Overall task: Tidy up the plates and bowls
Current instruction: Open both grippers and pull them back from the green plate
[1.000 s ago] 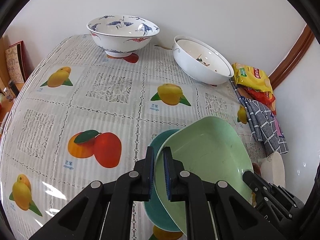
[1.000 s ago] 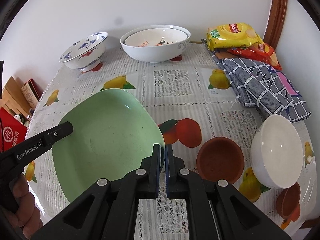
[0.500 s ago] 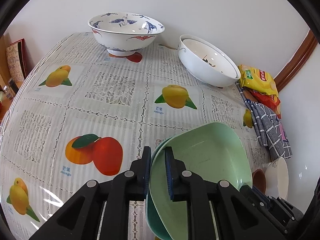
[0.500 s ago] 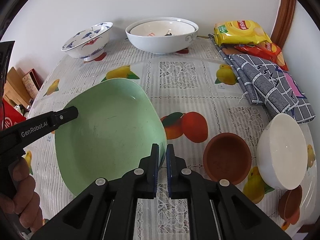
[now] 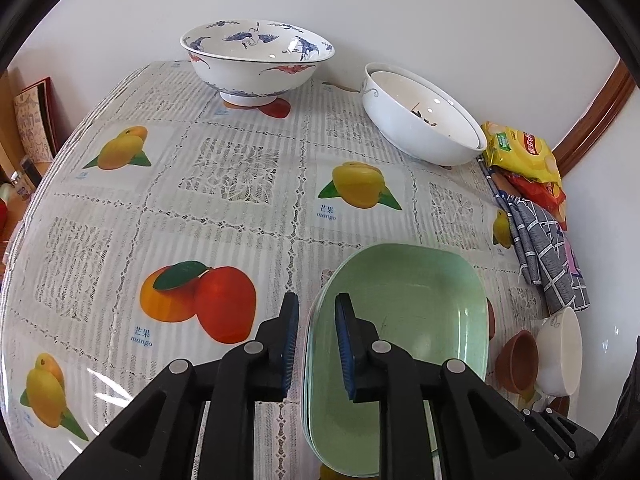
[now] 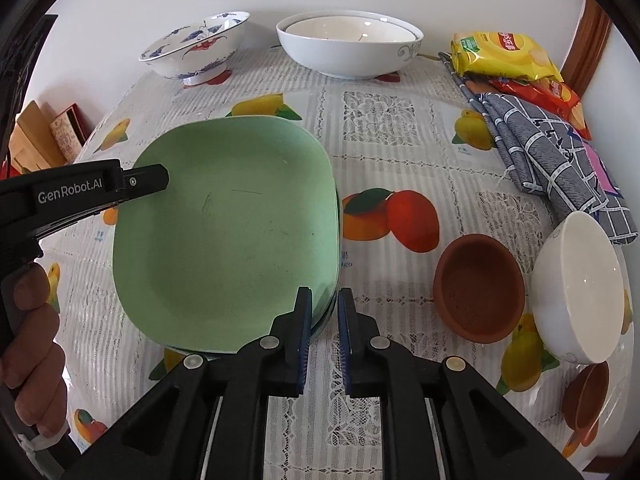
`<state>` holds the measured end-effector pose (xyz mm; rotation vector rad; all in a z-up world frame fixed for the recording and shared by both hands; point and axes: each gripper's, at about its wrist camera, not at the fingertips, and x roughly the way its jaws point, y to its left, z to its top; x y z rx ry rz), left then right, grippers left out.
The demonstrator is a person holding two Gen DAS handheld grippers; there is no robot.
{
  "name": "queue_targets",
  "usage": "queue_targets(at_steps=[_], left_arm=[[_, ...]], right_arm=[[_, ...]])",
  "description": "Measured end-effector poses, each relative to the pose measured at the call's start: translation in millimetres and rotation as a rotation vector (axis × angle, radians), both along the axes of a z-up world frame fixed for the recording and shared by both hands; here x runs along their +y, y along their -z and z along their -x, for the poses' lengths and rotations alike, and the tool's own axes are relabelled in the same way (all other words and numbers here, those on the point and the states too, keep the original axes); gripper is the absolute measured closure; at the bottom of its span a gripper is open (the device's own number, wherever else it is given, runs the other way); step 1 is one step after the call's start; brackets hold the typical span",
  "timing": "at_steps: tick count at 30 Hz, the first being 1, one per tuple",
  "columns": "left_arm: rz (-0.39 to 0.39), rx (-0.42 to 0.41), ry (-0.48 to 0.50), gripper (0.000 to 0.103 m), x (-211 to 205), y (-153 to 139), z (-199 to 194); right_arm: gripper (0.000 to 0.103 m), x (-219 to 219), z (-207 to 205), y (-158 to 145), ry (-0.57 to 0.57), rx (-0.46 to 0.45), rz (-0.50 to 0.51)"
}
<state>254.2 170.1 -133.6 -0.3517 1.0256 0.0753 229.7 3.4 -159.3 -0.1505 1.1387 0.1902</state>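
While the left gripper (image 5: 317, 340) is letting go, its wrist view shows the jaws opening with the near rim of the light green plate (image 5: 412, 320) standing between the blue pads but no longer squeezed; a darker teal plate (image 5: 309, 364) peeks out as a thin edge underneath, so the green one appears to be seated on it as a stack on the fruit-print tablecloth (image 5: 224, 184). To finish this release cleanly, I would let the pads spread until both clear the rim, then draw the tool straight back along its own line rather than sideways, since a dragged pad could slide the top plate off square. Farther off stand the blue-and-white bowl (image 5: 256, 60) and the nested white bowls (image 5: 420, 124), well apart from the stack. From the right wrist view, the right gripper (image 6: 323, 336) is likewise opening, its pads straddling the plate's opposite edge (image 6: 224, 232) without pressing it, and the left tool (image 6: 100, 188), held in a hand (image 6: 32, 344), reaches in from the far side. Backing both off evenly seems wise. Just beside this gripper sit a brown bowl (image 6: 478, 284) and a white bowl (image 6: 576, 284), so the withdrawal should avoid swinging toward them.
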Motion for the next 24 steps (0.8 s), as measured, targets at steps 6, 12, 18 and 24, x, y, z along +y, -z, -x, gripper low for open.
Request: queue_targets(at_steps=[6, 12, 18, 24], left_arm=[[-0.012, -0.009, 0.005, 0.085, -0.9, -7.6, 9.9], [-0.027, -0.043, 0.027, 0.085, -10.0, -25.2, 26.0], [-0.043, -0.072, 0.058, 0.083, -29.3, -43.1, 44.3], [-0.057, -0.103, 0.101, 0.083, -60.2, -61.9, 61.8]], right_arm=[[0.091, -2.9, 8.1, -7.2, -0.003, -0.018, 0.003], [0.089, -13.1, 16.1, -20.9, 0.019, -0.042, -0.007], [0.075, -36.6, 29.9, -38.8, 0.063, -0.084, -0.029], [0.058, -67.5, 49.6, -63.3, 0.103, -0.156, -0.052]])
